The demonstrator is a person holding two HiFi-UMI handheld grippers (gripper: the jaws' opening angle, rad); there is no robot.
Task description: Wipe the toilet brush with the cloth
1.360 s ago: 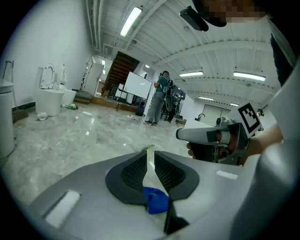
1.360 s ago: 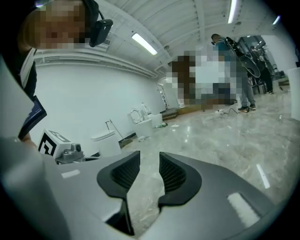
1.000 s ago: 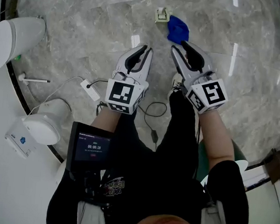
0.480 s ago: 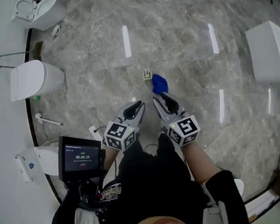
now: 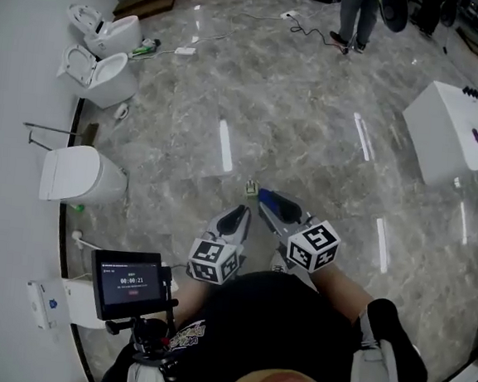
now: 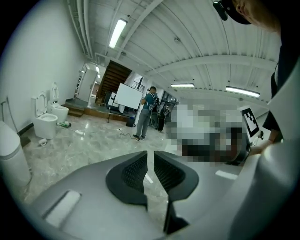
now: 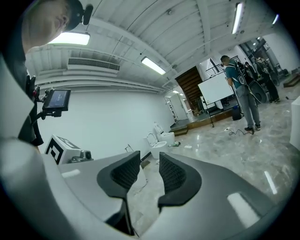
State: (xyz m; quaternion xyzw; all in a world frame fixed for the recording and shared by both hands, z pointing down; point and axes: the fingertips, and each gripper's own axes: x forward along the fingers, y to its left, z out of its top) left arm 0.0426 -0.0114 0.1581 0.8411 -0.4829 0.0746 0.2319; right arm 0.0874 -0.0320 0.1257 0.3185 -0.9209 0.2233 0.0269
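Note:
In the head view the blue cloth (image 5: pixel 264 196) lies on the grey marble floor, partly hidden behind my right gripper (image 5: pixel 270 201). A white toilet brush (image 5: pixel 79 236) lies on the floor at the left, by the wall, far from both grippers. My left gripper (image 5: pixel 239 213) is held beside the right one, in front of the person's body and well above the floor. The right jaws stand apart with nothing between them. The left jaws are almost together, leaving only a thin slit, and hold nothing. Both gripper views look out level across the room.
Toilets (image 5: pixel 82 176) (image 5: pixel 109 75) line the left wall. A small beige object (image 5: pixel 252 189) lies next to the cloth. A white box (image 5: pixel 456 134) stands at the right. A person (image 5: pixel 354 17) stands far across the floor. A small screen (image 5: pixel 129 280) sits at the lower left.
Both grippers and the head camera have risen together, so the floor, cloth and brush look smaller and farther below. Neither gripper's jaws have visibly changed.

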